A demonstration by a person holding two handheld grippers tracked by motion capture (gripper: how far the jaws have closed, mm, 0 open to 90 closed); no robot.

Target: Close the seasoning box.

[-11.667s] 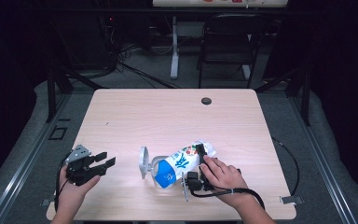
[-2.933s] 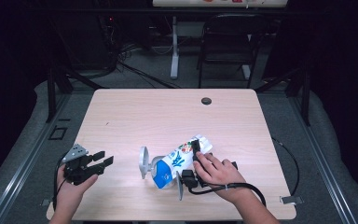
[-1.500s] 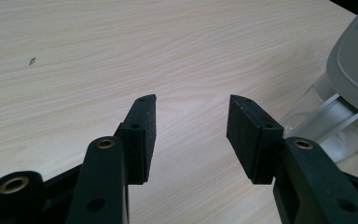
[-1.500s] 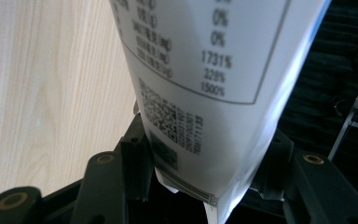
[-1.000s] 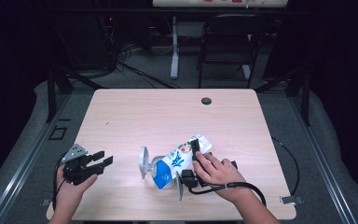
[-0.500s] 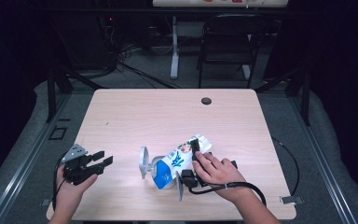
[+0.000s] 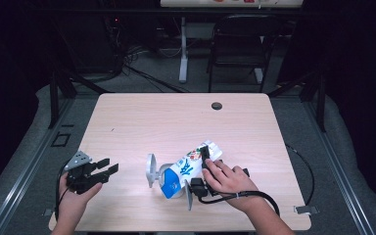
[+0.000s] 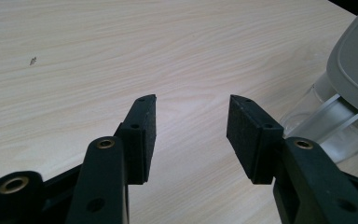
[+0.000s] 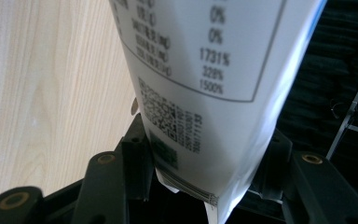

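One table point(image 7: 142, 117), bearing a tilted snack bag point(image 7: 188, 166) poured mouth-down into a clear lidded container point(image 7: 164, 174). Right tongs point(image 7: 206, 159) pinching the bag's bottom; left tongs point(image 7: 105, 170) spread, idle. Next, probably: tipping higher.

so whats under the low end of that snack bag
The bag tilts down into a clear lidded container whose grey lid stands open; the bag's blue end covers the inside, so any contents are hidden. The right gripper clamps the upper end.
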